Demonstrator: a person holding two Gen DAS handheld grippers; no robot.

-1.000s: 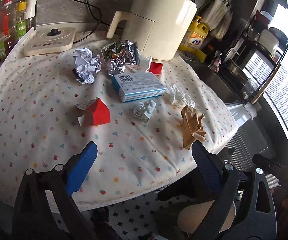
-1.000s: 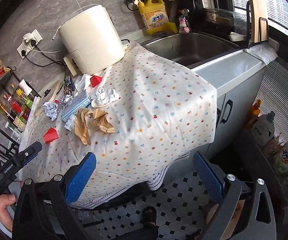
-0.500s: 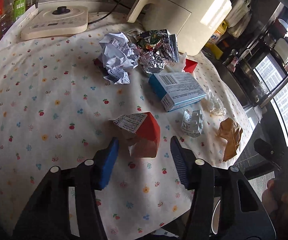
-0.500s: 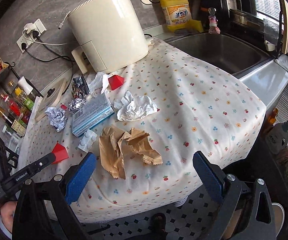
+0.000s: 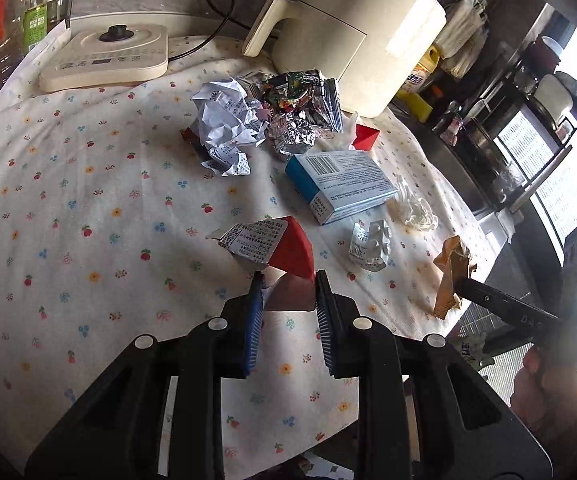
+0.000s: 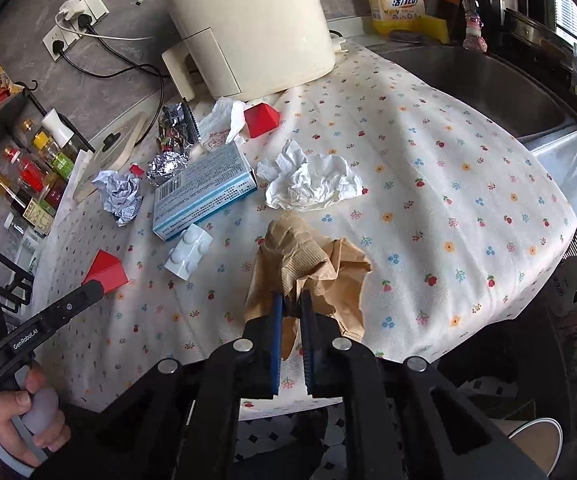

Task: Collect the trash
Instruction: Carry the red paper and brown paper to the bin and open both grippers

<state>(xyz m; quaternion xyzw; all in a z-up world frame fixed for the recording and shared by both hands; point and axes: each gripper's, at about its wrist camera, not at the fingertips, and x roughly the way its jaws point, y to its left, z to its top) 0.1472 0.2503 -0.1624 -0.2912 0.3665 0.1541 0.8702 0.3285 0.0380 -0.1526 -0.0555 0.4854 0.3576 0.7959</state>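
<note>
Trash lies on a flowered tablecloth (image 5: 88, 208). My left gripper (image 5: 288, 280) is shut on a red carton (image 5: 284, 252) with a printed label; the carton also shows in the right wrist view (image 6: 106, 270). My right gripper (image 6: 291, 300) is shut on crumpled brown paper (image 6: 308, 264), which also shows in the left wrist view (image 5: 452, 272). Other trash: a blue-white box (image 5: 340, 184), crumpled white paper (image 5: 224, 124), foil wrappers (image 5: 296, 120), a white tissue (image 6: 312, 180), a white blister pack (image 6: 188, 254) and a second red carton (image 6: 262, 119).
A cream air fryer (image 6: 248, 20) stands at the back with cables behind it. A cream scale-like appliance (image 5: 104, 56) and several bottles (image 6: 28, 176) are at the left. A steel sink (image 6: 468, 88) lies right. The cloth hangs over the counter's front edge, tiled floor below.
Both grippers moved in toward the table and closed. The left one closed on the red carton; the right one went from wide open to shut on the brown paper.
</note>
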